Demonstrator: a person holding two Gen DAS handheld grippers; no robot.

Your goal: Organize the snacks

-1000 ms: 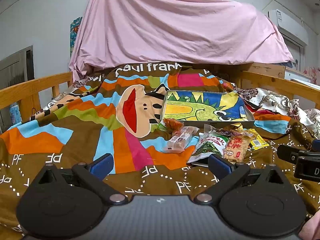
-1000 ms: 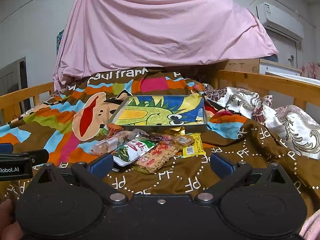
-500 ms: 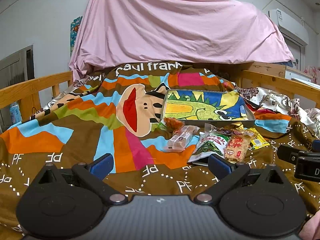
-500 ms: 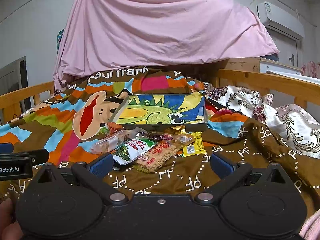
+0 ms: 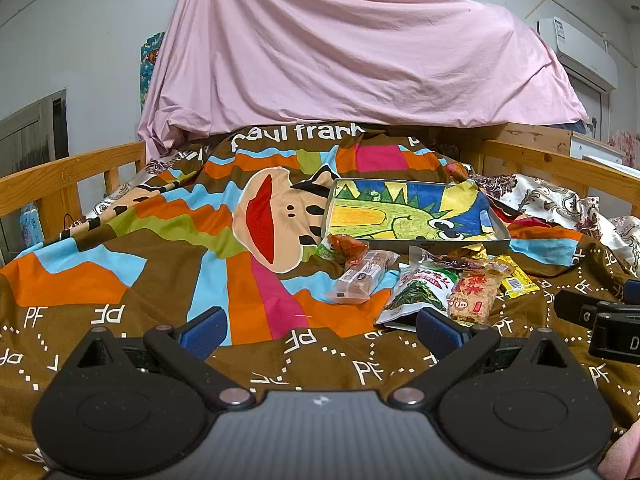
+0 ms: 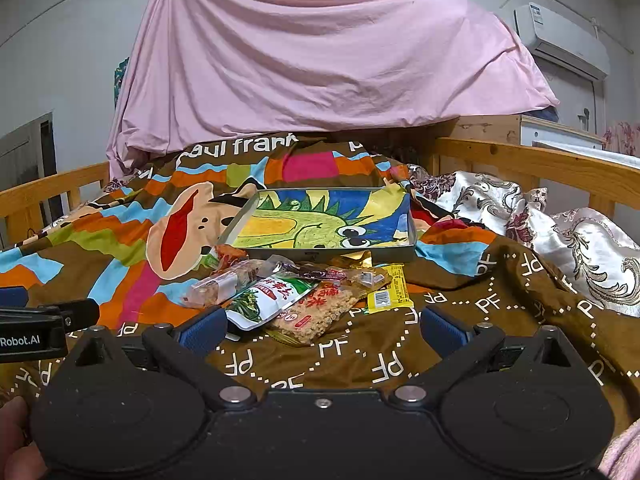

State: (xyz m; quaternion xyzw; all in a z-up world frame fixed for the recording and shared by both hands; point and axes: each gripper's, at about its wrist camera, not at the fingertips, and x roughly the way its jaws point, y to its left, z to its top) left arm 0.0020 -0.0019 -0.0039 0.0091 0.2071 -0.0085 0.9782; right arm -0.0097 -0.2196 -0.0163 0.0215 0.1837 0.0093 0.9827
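Several snack packets lie in a loose pile on the patterned bedspread, just in front of a shallow metal tray with a dinosaur drawing inside. Among them are a green-and-white packet, a clear rice-cracker packet, a clear cake packet, an orange packet and a yellow packet. My left gripper is open, low over the bedspread, short of the pile. My right gripper is open too, with the pile just beyond its fingertips.
Wooden bed rails run along both sides. A pink sheet drapes over something tall behind the bed. A floral satin quilt is bunched at the right. A hand shows at the lower left of the right wrist view.
The right gripper has crept slightly forward toward the pile. The left gripper has barely moved. Both stay open.
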